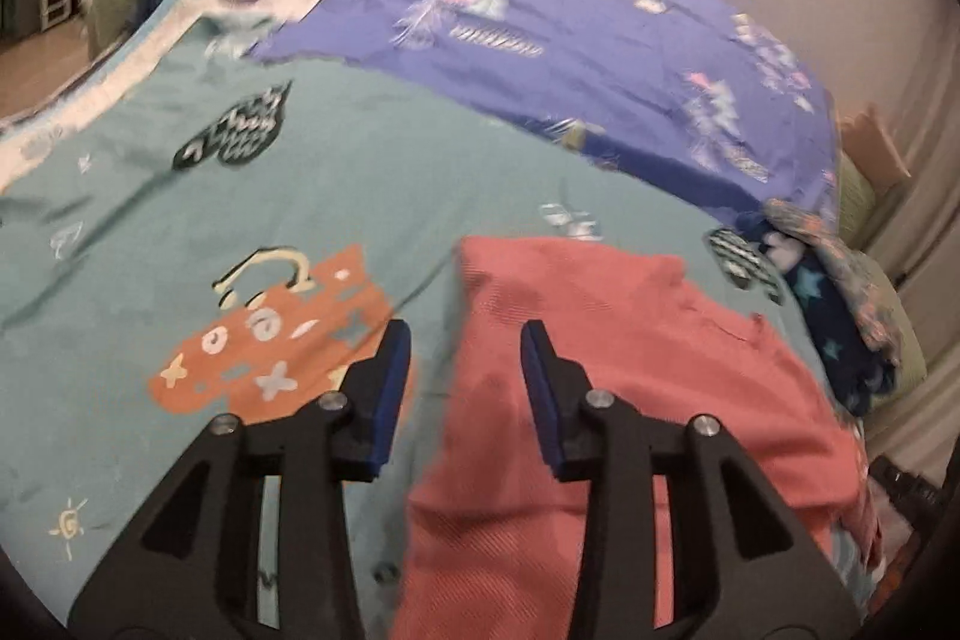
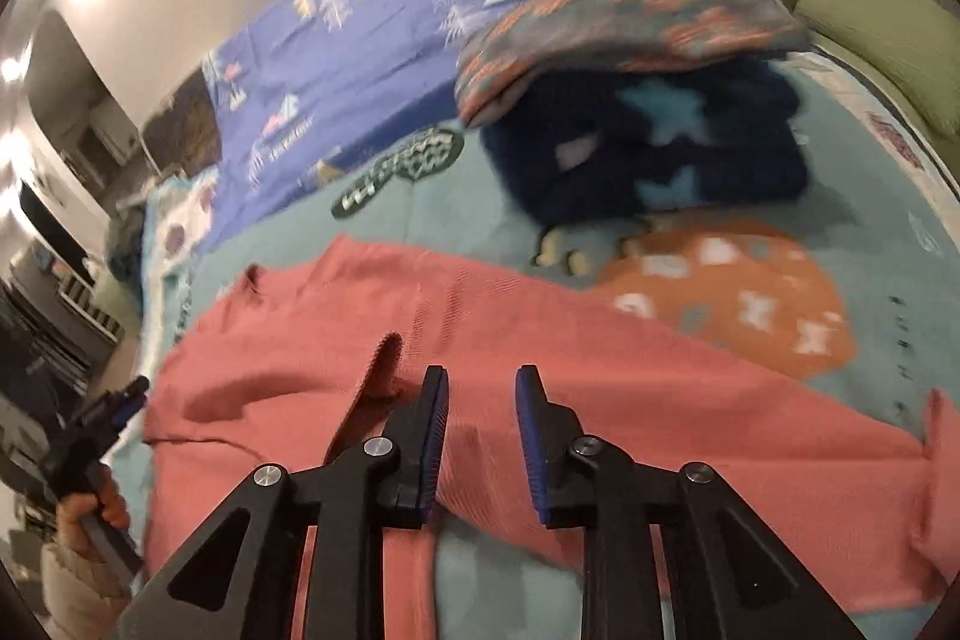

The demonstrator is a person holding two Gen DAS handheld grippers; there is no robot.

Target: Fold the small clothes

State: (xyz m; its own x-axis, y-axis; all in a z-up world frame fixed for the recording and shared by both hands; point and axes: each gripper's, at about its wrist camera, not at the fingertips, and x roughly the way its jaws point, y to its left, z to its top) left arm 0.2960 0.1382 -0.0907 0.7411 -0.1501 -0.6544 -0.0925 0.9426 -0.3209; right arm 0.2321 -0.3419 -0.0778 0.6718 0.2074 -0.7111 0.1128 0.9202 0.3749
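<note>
A pink garment (image 2: 540, 376) lies spread on a bed (image 1: 180, 220) covered with a teal patterned blanket, and neither gripper has hold of it. The left gripper (image 1: 465, 340) hangs over the cloth's left edge with its jaws apart and nothing between them; the right gripper (image 2: 480, 382) hovers over the middle of the cloth, jaws likewise parted and empty. In the right wrist view a raised ridge or flap of pink cloth (image 2: 378, 370) stands just beside the right gripper's left finger, and the garment looks wrinkled rather than flat. Farther back, a dark blue starry fleece (image 2: 660, 142) with a multicoloured knit piece (image 2: 630, 22) on top sits well apart from the pink cloth, probably a stack already folded. A purple sheet (image 1: 540, 10) covers the far part of the bed. The likely risk is a poor grasp: closing on the ridge could catch only one layer, or pinch the blanket beneath along with the garment, so the fold drags the bedding or comes out crooked. Both views are blurred, so the exact edges and hems are hard to judge, and a misjudged corner would leave the fold uneven.
</note>
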